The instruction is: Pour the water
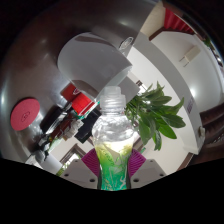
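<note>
1. At the far left of the frame, a round red stool or disc (24, 114) sits well away from your work, and just right of it a red box-like object (76, 98) stands beside a white cabinet; neither seems to matter to the pour.
2. At the lower centre, the clear plastic bottle with a green-tinted base (113, 140) stands upright between the gripper (113, 172) fingers. The pink pads (92, 161) press against its lower body on both sides, so you have it clamped. You likely grip low to leave the neck free for tipping.
3. The bottle looks uncapped, its open mouth near the middle of the frame, which suits pouring.
4. Right of the bottle, a leafy green potted plant (155, 112) spreads close behind it.
5. I see no cup or receiving vessel, so I judge the pour has not begun.
</note>
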